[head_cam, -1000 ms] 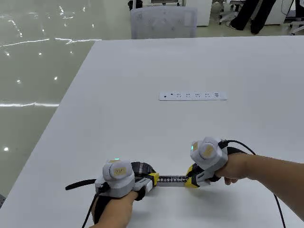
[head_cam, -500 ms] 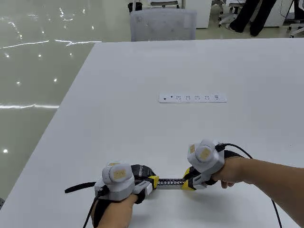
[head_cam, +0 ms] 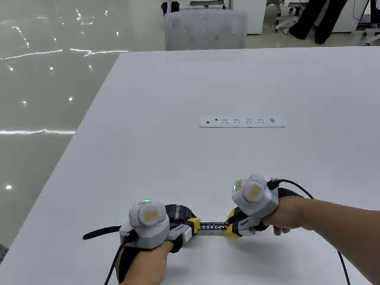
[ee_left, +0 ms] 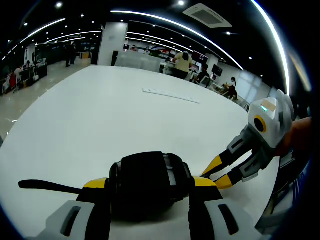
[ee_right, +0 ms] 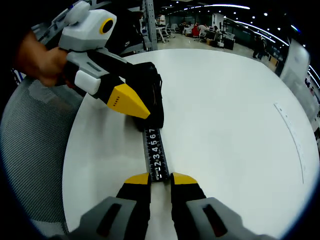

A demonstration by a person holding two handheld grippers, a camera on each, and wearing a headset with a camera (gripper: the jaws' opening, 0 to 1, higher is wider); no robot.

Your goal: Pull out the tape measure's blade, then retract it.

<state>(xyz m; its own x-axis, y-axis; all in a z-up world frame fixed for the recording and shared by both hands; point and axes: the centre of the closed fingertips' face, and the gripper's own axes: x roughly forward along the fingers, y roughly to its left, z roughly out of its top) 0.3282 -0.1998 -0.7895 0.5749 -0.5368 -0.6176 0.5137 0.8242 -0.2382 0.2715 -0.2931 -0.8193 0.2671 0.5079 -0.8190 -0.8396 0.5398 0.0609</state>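
The black tape measure [head_cam: 179, 214] lies near the table's front edge, gripped across its body by my left gripper [head_cam: 187, 228]. In the left gripper view the case [ee_left: 147, 187] sits between the yellow-tipped jaws, and its black strap [ee_left: 45, 186] trails to the left. A short length of numbered blade [ee_right: 155, 155] runs from the case [ee_right: 150, 102] to my right gripper [ee_right: 160, 178], whose jaws are shut on the blade's end. In the head view the blade [head_cam: 211, 226] spans the small gap to the right gripper [head_cam: 230, 231].
A white power strip [head_cam: 240, 122] lies flat mid-table, beyond both grippers. A grey chair [head_cam: 205, 28] stands at the table's far edge. The table's left edge [head_cam: 65, 148] drops to a glossy floor. People stand far off at the upper right.
My right gripper has moved left toward the tape measure, and the exposed blade between the two grippers has grown shorter. The left gripper has stayed put on the case.
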